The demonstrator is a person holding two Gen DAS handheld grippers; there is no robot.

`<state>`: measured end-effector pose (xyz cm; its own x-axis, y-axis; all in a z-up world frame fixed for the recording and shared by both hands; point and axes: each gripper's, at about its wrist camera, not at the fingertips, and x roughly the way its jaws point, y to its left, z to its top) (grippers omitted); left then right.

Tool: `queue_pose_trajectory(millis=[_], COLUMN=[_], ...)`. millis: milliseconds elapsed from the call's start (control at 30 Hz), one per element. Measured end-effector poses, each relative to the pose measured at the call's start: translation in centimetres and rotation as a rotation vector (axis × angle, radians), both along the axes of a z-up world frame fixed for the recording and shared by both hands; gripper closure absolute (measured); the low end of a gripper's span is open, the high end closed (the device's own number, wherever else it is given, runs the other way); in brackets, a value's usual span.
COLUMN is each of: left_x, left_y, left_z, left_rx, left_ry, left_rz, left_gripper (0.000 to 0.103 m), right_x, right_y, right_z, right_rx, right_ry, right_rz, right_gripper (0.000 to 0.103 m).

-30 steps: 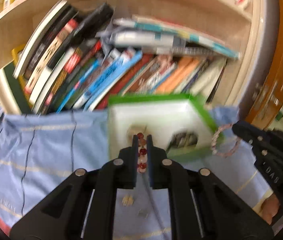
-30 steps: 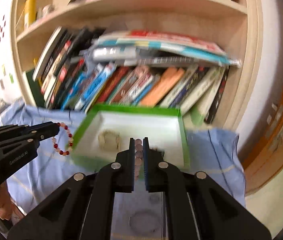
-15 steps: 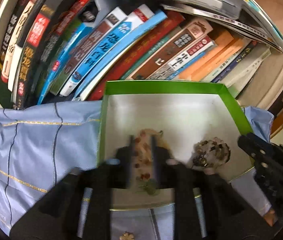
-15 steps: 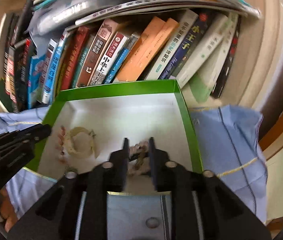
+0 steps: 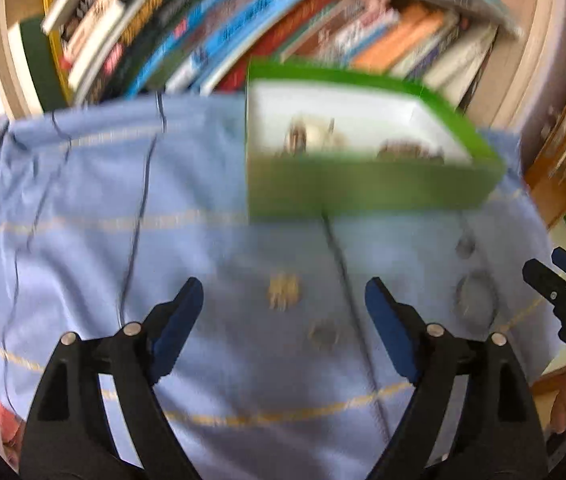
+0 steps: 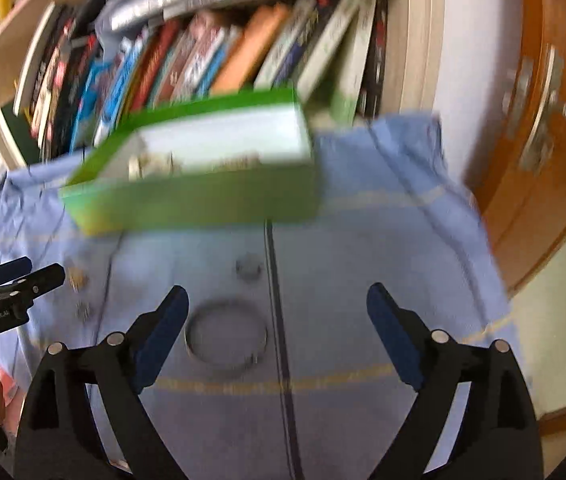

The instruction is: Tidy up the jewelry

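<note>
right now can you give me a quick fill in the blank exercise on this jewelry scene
1. Both the left claw and the right claw are ____.
2. The green box sits on a ____ cloth.
3. The metal bangle lies ____ the box, on the cloth.
4. Behind the box stands a shelf of ____.

Missing words: open; blue; outside; books

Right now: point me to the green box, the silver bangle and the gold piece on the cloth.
green box [image 6: 203,204], right wrist view, near side wall.
silver bangle [image 6: 191,338], right wrist view, left arc of the ring.
gold piece [image 5: 283,290], left wrist view, its blurred middle.
</note>
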<state>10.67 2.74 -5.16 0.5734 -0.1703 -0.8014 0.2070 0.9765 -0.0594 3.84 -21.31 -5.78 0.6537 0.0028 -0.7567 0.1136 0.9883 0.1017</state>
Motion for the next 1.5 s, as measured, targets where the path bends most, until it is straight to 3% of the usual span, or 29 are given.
queue_pose_trajectory(millis=[100,200,333,367,433,500,667,867,1000,1167,1233,1367,1500], left_x=[0.3,0.5,0.9,0.9,1.0,1.1,1.0,0.4,0.5,0.9,1.0,1.1,0.6], left_y=[-0.4,-0.9,-1.7,-1.8,-2.0,-1.9,-1.9,-1.6,-1.4,-1.4,-1.6,-1.9,-2.3], left_z=[-1.6,-1.6,-1.7,-1.8,-1.8,-1.9,-2.4,-2.5,-2.3,-2.7,-3.0,-3.4,-3.3], left_rx=[0.04,0.078,0.124,0.134,0.144,0.141,0.13,0.122,0.106,0.092,0.099,0.098,0.096], left_ry=[0.033,0.002,0.0,-0.001,-0.006,-0.003,0.01,0.017,0.013,0.026,0.029,0.039,0.033], left_rz=[0.013,0.028,0.04,0.039,0.035,0.034,0.023,0.007,0.022,0.025,0.026,0.024,0.006], left_gripper=[0.021,0.021,0.022,0.022,0.022,0.022,0.03,0.03,0.03,0.03,0.03,0.045,0.072], right_x=[-0.1,0.1,0.5,0.7,0.8,0.9,0.3,-0.7,-0.9,0.5,0.5,0.4,0.1], right_y=[1.0,2.1,3.9,4.0,4.4,4.6,4.9,4.9,6.0,6.0,5.8,5.9,6.2], right_z=[-1.6,-2.5,-3.1,-3.2,-3.4,-3.3,-3.2,-2.3,-1.7,-2.8,-3.1,-3.1,-3.1], right_rx=[0.006,-0.001,-0.083,-0.086,-0.089,-0.086,-0.086,-0.216,-0.174,-0.113,-0.084,-0.08,-0.068], right_ry=[0.043,0.067,0.075,0.075,0.073,0.072,0.082,0.074,0.049,0.099,0.107,0.099,0.094], right_rz=[0.022,0.043,0.056,0.061,0.066,0.075,0.145,0.129,0.155,0.116,0.113,0.118,0.133], right_gripper=[0.014,0.014,0.016,0.019,0.039,0.045,0.045,0.04,0.04,0.041,0.051,0.063,0.088])
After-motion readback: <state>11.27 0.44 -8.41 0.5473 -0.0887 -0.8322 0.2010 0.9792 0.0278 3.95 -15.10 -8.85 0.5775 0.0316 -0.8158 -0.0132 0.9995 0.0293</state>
